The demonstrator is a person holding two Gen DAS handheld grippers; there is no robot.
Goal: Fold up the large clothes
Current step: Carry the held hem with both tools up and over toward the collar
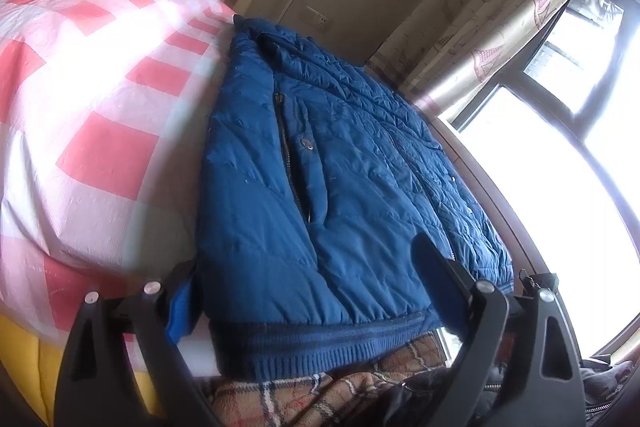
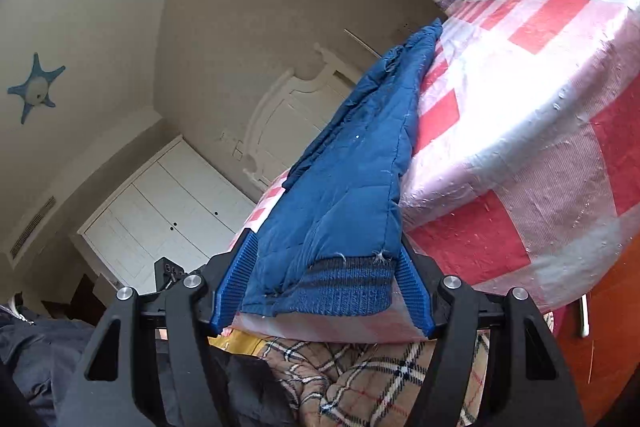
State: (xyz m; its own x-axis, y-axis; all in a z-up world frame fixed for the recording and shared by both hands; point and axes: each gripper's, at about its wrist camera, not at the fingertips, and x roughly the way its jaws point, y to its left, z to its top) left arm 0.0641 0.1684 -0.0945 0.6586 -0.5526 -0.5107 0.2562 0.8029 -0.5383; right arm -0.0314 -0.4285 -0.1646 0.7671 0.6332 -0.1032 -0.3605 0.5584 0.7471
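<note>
1. Left gripper [image 1: 308, 287] stands wide, its blue-padded fingers [image 1: 436, 279] set either side of the hem of the blue padded jacket [image 1: 320, 167]; the pads do not press on the cloth.
2. Seen from the left wrist, the jacket lies flat on the bed, running from 6 o'clock up toward 12, zip and one snap button facing up, ribbed hem [image 1: 320, 343] nearest the camera.
3. At 9 o'clock of the jacket lies the pink-and-red checked bed cover [image 1: 92, 87]; at 3 o'clock stand a bright window [image 1: 560, 155] and a patterned curtain [image 1: 500, 11].
4. Right gripper [image 2: 320, 291] is partly spread, its ribbed blue pads [image 2: 236, 283] flanking the jacket's knit cuff end [image 2: 340, 291]. Whether the pads touch the cloth cannot be told.
5. From the right wrist, the jacket rises from 6 toward 1 o'clock along the edge of the bed.
6. A tan plaid blanket [image 2: 360, 375] lies at 6 o'clock, below the hem, in both views.
</note>
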